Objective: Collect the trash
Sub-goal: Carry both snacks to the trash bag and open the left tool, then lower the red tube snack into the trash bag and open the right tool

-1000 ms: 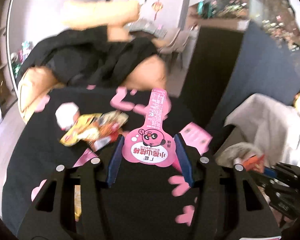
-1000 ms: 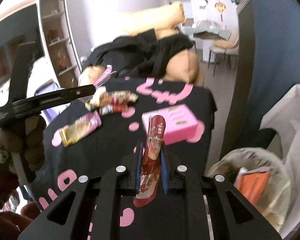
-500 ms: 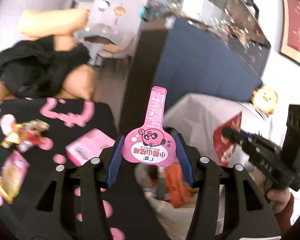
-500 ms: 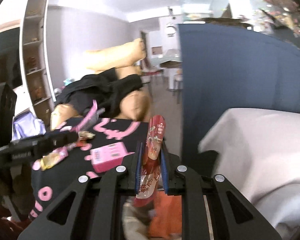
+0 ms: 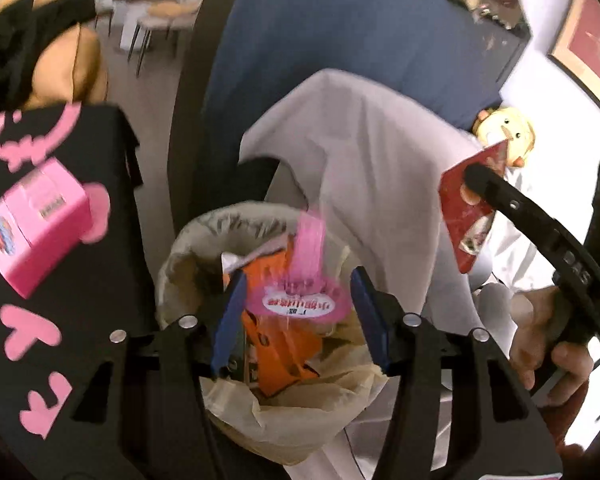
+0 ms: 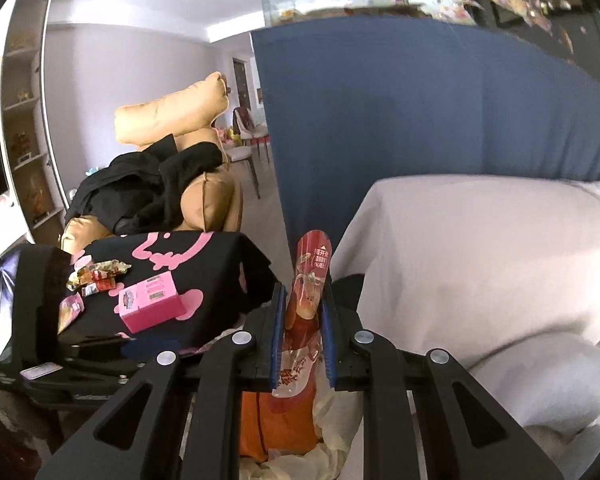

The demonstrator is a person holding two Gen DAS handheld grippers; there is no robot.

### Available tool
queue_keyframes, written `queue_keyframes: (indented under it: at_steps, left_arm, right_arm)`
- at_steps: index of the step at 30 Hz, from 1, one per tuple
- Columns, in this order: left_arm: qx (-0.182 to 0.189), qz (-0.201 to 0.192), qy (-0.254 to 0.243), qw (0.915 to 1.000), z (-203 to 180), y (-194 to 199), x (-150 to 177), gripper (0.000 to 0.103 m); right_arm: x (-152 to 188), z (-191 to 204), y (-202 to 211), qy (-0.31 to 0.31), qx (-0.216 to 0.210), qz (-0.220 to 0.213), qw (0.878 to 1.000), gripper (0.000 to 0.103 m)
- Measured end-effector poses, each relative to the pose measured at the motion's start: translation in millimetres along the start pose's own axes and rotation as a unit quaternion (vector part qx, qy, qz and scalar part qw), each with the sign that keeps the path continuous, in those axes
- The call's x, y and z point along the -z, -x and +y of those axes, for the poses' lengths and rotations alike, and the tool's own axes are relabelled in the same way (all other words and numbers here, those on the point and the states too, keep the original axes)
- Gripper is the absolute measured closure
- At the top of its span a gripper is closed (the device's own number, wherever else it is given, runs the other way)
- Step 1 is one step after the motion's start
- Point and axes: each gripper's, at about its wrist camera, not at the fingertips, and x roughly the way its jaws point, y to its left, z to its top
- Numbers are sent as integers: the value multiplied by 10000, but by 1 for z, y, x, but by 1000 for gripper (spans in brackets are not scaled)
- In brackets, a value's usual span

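Observation:
My left gripper [image 5: 298, 276] hangs over the lined trash bin [image 5: 188, 248], and its jaws are opening. The pink cartoon wrapper [image 5: 304, 304] shows blurred between the blue pads [image 5: 228, 312], touching neither, above an orange packet [image 5: 280, 344] in the bin. My right gripper [image 6: 304, 292] is shut on a red snack wrapper [image 6: 310, 276] that stands upright above the bin's bag [image 6: 340, 432]. In the left wrist view, that red wrapper [image 5: 464, 216] shows to the right of the bin, with a person's hand [image 5: 548, 344] on the tool.
A black-clothed table [image 5: 80, 320] stands left of the bin with a pink box [image 5: 36, 224] on it and loose wrappers [image 6: 96, 276] farther back. A white-draped object [image 6: 480, 260] and a blue partition [image 6: 420, 100] close the right. A tan sofa [image 6: 212, 204] sits behind.
Both grippers swung from over the table to above the bin. The left jaws widened and the pink wrapper slipped loose and sank. The right grip on the red wrapper is unchanged.

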Motion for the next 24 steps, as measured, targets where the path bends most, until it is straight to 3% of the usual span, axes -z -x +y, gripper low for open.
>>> queue_keyframes:
  at_steps: [5,11,18,22,24]
  left_arm:
    - [-385,-166,114,9991,17,14,1,45]
    - [-763,-336,272,9961,48,44,10,44]
    - [-1122,-500,186,9923,72,72,28,44]
    - [-1172,-590,370,9907,91,85,34,44]
    - [-1209,-636,481,9895,101,90,36,44]
  right_arm:
    - [13,4,-20,-37,-190,216,9996,86]
    - [42,21,-73,-164,-605,803,9948,86]
    - [70,49,-140,63,-671,1619,9845,86]
    - [94,55,-175,187,-476,2443,9683,86]
    - [95,53,-176,143,-434,2515,9668,86]
